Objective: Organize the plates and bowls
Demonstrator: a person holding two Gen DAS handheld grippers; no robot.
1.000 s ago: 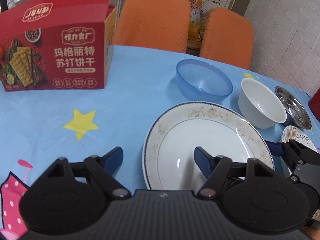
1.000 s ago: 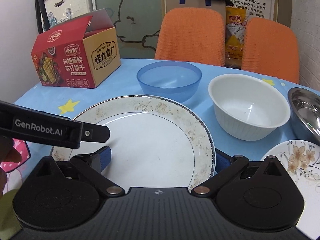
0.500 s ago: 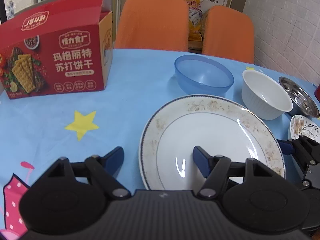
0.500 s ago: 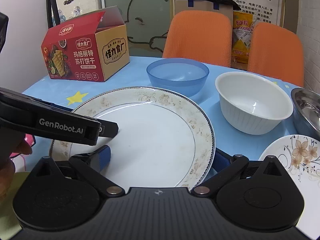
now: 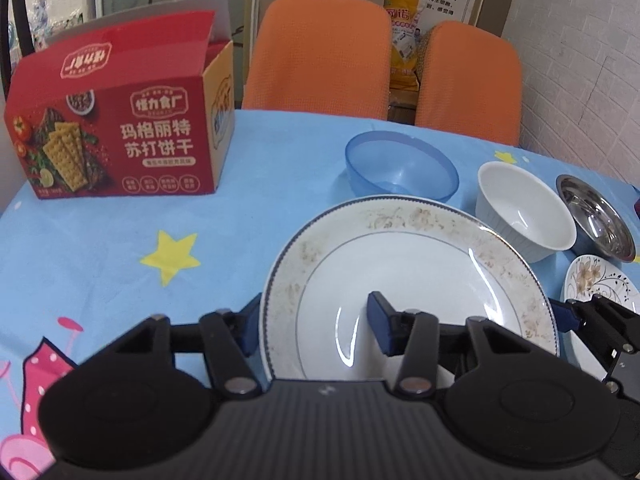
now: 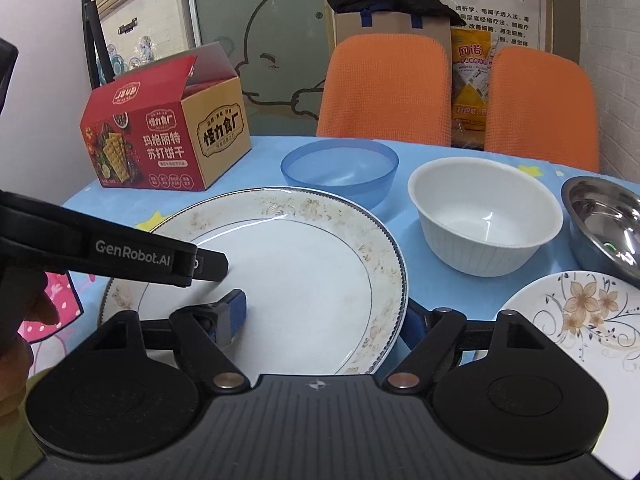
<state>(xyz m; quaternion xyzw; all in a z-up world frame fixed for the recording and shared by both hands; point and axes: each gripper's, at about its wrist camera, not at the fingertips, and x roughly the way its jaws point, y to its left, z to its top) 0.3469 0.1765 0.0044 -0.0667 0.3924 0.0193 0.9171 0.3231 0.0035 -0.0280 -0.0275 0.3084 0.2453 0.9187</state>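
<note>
My left gripper (image 5: pixel 316 330) is spread wide around the left edge of the big plate (image 5: pixel 408 272) — one blue finger sits outside the rim and the other sits over the white middle. My right gripper (image 6: pixel 324 320) is spread wide too, around the right edge of the same plate, with one finger over the white middle and one outside the rim. I cannot tell if the fingers touch the plate.

The big plate is white with a faded flower rim. It is on the blue worktop (image 5: pixel 120 248), close to me. Just behind it is the blue bowl (image 5: pixel 401 165). The white bowl (image 6: pixel 485 216) stands to the right of the blue one, and the shiny metal bowl (image 6: pixel 608 224) is just beside that, at the far right. A small plate with flowers (image 6: pixel 576 320) lies near me on the right, close to the big plate.

A red cracker box (image 5: pixel 120 128) stands with its lid open at the back left of the worktop. Two orange chairs (image 6: pixel 388 88) stand behind the worktop.
</note>
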